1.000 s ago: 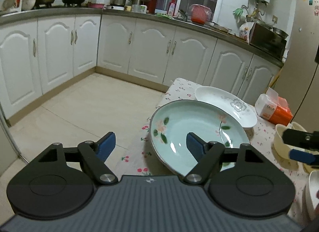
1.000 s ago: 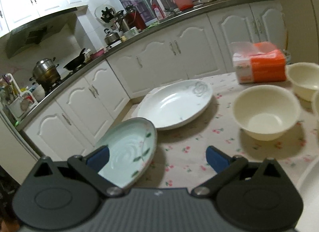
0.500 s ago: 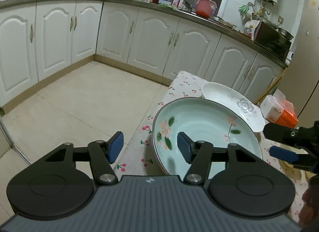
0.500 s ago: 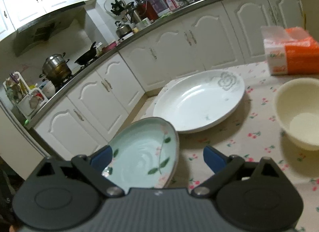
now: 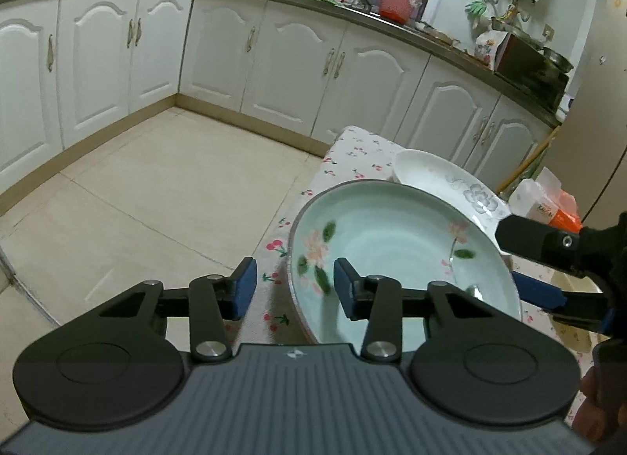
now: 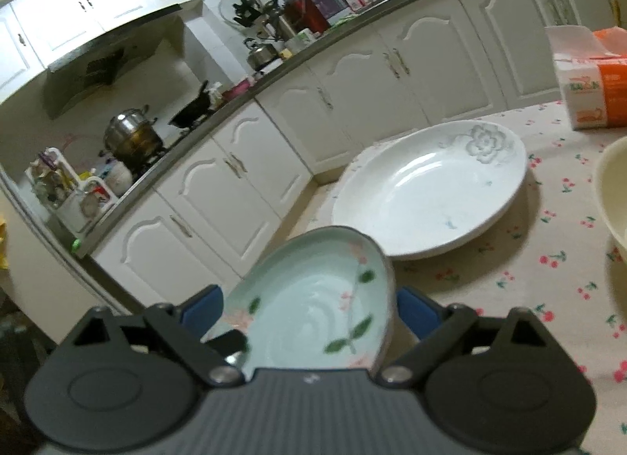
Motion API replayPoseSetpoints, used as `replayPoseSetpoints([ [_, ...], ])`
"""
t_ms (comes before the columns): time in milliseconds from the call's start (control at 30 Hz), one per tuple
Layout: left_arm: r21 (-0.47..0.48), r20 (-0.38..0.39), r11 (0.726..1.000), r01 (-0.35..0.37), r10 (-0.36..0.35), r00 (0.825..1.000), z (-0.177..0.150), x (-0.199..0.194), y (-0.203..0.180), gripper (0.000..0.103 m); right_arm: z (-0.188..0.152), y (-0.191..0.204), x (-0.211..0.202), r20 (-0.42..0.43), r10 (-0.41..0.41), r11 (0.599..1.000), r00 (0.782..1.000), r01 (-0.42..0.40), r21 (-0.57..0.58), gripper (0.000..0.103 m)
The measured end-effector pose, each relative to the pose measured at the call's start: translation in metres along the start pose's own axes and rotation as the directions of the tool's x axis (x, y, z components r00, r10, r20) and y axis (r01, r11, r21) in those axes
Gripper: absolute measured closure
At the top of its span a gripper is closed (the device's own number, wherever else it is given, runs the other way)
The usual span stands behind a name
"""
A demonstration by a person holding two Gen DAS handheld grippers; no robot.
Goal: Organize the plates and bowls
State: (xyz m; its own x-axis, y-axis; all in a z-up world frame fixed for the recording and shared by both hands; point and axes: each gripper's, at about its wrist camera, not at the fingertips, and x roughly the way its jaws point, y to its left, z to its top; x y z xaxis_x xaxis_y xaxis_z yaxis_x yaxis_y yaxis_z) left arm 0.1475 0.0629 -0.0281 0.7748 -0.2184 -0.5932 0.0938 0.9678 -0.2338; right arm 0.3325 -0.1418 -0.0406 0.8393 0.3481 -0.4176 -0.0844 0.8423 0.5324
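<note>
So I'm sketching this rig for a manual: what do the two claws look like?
Both match. The left claw and right claw each have blue pads on black angular fingers, silver pivot screws, two round black discs and a ribbed grey body with a small white logo. No cables or sleeves show.

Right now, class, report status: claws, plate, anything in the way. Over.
Both claws open, left claw and right claw each straddling the rim of the green plate. Plate tilted. White plate just beyond; bowl to the right.
</note>
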Motion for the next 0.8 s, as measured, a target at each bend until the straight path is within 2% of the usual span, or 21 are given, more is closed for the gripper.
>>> replayPoseSetpoints([
  [200, 0.030, 0.009, 0.999, 0.042, -0.042, 0.999, 0.000, -0.003, -0.007, 0.052, -0.002, 0.005, -0.002, -0.004, -0.004, 1.000, 1.000, 0.004, -0.017, 0.003],
  [367, 0.026, 0.001, 0.999, 0.039, -0.039, 0.999, 0.002, -0.004, -0.009, 0.053, -0.003, 0.000, -0.005, -0.013, 0.003, 1.000, 1.000, -0.003, 0.015, 0.003],
  [800, 0.038, -0.022, 0.998, 0.043, -0.042, 0.999, -0.005, -0.010, -0.014, 0.053, -0.021, 0.008, -0.030, -0.015, -0.002, 1.000, 1.000, 0.001, -0.025, 0.003],
])
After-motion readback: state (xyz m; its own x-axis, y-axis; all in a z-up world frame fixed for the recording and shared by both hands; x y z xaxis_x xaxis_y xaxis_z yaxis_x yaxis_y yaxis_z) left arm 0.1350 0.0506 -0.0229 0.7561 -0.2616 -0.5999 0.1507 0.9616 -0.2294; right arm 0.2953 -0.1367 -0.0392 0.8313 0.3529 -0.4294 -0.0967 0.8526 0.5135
